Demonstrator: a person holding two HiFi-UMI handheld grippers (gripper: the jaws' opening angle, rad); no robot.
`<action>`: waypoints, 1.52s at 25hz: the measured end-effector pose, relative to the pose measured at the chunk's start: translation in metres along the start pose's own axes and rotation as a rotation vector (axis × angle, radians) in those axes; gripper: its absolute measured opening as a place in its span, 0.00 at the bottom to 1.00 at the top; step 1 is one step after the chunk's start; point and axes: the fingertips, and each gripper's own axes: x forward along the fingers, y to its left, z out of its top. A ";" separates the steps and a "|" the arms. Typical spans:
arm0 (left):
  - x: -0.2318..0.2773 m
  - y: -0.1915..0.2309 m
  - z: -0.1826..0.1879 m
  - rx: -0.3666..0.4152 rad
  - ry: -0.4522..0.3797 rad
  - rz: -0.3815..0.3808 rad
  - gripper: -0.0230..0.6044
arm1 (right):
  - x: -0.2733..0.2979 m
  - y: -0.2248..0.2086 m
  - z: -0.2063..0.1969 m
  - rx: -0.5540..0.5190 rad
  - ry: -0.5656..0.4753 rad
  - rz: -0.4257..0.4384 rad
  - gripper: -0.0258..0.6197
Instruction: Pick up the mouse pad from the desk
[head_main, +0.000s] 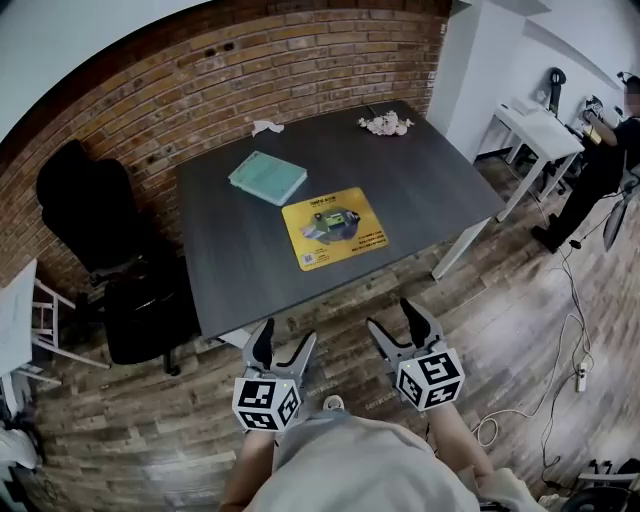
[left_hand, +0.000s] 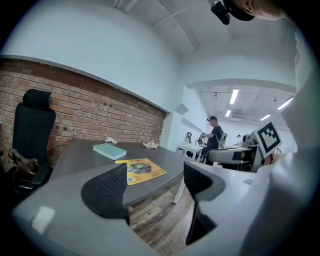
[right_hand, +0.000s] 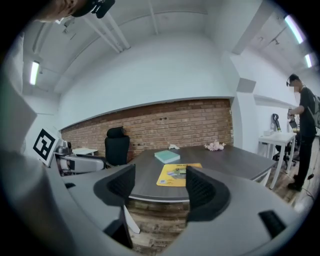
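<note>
Short of the counter (head_main: 430, 170), at six o'clock from the flat yellow mouse pad (head_main: 333, 228), the left gripper (head_main: 287, 336) and right gripper (head_main: 394, 316) gape wide and empty, apparently readied for the pickup.

Dark grey desk (head_main: 440, 190). Lying flat near the front edge: yellow mouse pad (head_main: 334, 228). Just behind it, to the left, apart: teal book (head_main: 267, 178). Along the far edge: crumpled white paper (head_main: 266, 127) and pale crumpled clump (head_main: 386, 124), well apart.
</note>
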 end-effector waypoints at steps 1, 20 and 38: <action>0.007 0.007 0.001 -0.002 0.004 -0.001 0.58 | 0.009 -0.003 0.002 0.000 0.003 -0.004 0.54; 0.175 0.097 0.013 0.010 0.079 0.031 0.58 | 0.167 -0.122 0.016 -0.018 0.081 -0.022 0.53; 0.350 0.197 -0.019 0.004 0.332 0.101 0.58 | 0.362 -0.231 -0.009 -0.126 0.322 0.155 0.51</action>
